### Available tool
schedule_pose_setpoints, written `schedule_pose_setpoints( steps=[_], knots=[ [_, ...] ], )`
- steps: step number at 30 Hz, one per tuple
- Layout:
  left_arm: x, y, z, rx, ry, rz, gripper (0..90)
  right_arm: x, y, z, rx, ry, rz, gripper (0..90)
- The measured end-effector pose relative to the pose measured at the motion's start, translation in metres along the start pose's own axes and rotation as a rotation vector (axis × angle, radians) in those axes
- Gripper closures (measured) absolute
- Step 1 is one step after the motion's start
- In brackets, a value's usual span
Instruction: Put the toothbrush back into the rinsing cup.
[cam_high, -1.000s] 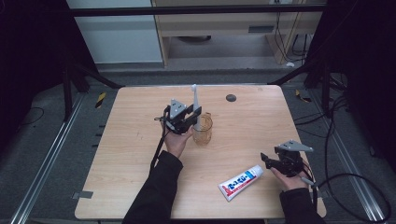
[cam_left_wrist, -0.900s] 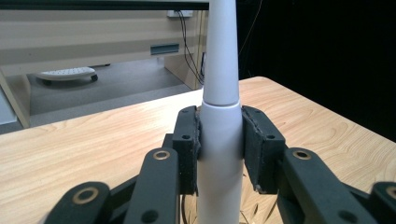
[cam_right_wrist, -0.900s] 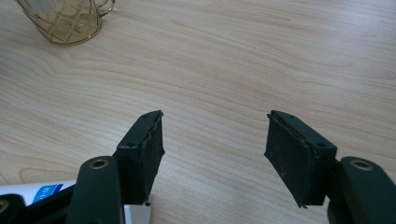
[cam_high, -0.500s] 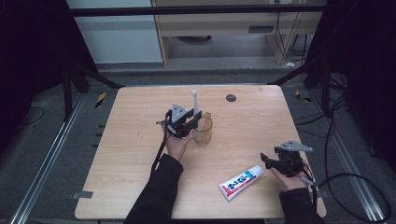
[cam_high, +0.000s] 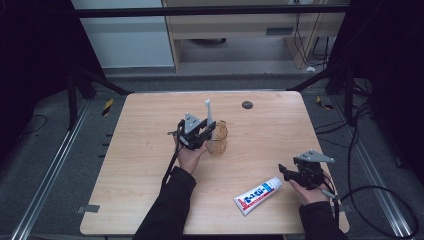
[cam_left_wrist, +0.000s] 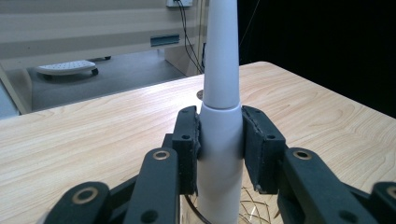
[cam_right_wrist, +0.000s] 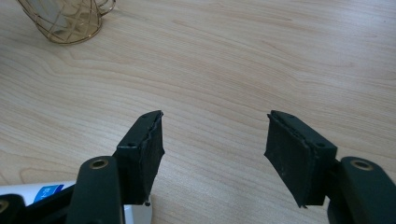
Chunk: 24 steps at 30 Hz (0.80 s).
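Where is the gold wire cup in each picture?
High view: the gold wire cup stands mid-table, just right of the left tongs.
Left gripper view: its rim peeks in at the bottom, under the white toothbrush.
Right gripper view: top left corner.
Shared landmark: the wooden table.

Matt white plastic toothbrush (cam_left_wrist: 219, 140), pale wood-grain table (cam_high: 150, 150).

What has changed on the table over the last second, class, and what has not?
The left gripper, shut on the white toothbrush, has drawn slightly nearer the person, lowering the brush into the wire cup. The right gripper, open, the toothpaste tube and the cup stayed put.
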<state>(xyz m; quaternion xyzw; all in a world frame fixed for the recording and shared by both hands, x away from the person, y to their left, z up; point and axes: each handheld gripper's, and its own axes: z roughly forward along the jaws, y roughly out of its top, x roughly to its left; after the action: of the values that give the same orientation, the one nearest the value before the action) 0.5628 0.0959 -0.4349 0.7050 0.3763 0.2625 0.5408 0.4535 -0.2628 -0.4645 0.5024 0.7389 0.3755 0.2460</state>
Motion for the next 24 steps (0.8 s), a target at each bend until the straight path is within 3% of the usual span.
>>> schedule_pose_setpoints(
  steps=[9, 24],
  knots=[
    [-0.0009, -0.0011, -0.0019, 0.006, 0.001, 0.017, 65.1, 0.0004, 0.0001, -0.0001, -0.001, 0.000, -0.002, 36.3],
    [-0.0007, -0.0062, -0.0071, 0.033, -0.017, 0.027, 54.2, 0.0009, 0.0005, 0.0002, -0.001, 0.000, -0.003, 35.9]
  ],
)
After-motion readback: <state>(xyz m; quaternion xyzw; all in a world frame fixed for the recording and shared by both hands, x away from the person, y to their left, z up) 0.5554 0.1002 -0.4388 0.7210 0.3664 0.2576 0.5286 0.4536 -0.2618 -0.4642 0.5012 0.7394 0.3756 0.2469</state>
